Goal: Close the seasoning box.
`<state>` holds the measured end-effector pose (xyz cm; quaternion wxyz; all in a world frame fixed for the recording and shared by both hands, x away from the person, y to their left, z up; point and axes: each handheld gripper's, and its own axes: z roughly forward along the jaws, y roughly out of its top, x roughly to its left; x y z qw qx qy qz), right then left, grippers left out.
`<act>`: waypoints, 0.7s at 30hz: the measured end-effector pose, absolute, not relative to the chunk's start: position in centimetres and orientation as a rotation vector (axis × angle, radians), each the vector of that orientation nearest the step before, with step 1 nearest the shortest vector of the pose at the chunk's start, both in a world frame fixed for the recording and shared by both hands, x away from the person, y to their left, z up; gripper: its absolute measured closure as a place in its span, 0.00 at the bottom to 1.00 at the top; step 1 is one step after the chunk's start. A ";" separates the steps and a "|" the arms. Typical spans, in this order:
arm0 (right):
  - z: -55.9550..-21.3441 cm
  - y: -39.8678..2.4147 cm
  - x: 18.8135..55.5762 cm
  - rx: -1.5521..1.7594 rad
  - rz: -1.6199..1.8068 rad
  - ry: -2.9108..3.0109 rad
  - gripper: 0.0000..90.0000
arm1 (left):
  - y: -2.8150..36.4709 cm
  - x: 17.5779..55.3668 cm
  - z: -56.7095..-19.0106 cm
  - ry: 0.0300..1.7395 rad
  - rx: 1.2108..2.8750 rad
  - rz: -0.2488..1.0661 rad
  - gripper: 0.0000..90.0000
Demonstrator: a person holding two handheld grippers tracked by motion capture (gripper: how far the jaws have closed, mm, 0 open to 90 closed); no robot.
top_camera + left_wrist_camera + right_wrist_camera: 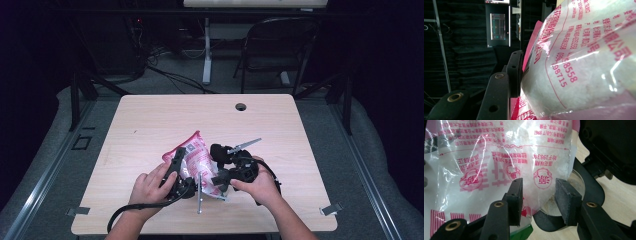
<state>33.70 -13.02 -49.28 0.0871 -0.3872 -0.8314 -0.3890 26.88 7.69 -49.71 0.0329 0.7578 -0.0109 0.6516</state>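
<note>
Bag sits near the table's front edge, mid-way across, btw both grippers. Left gripper pinches the bag's side; keep that squeeze soft & steady. Right gripper has jaws apart, not pressing, w/ the bag's corner just behind them; it should bite the flat sealed edge, not the fat part. Bag's clear, shiny, crinkly plastic w/ pink print, puffy, white grainy stuff inside.
</note>
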 end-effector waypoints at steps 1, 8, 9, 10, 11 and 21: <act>-49.3 -13.1 33.7 -1.164 -1.152 -2.470 0.65 | 7.7 26.9 -49.7 -0.036 2.327 2.006 0.70; -49.7 -12.9 33.6 -1.166 -1.114 -2.474 0.80 | 7.6 26.9 -49.7 -0.036 2.329 2.005 0.70; -49.7 -12.9 33.6 -1.166 -1.114 -2.474 0.80 | 7.6 26.9 -49.7 -0.036 2.328 2.005 0.70; -49.8 -12.8 33.6 -1.161 -1.114 -2.480 0.82 | 7.6 26.9 -49.7 -0.037 2.328 2.007 0.70; -49.7 -12.8 33.6 -1.158 -1.106 -2.480 0.84 | 7.6 26.9 -49.7 -0.037 2.326 2.007 0.70; -49.3 -12.6 33.2 -1.122 -1.123 -2.554 1.00 | 7.7 26.8 -49.8 -0.031 2.314 2.010 0.70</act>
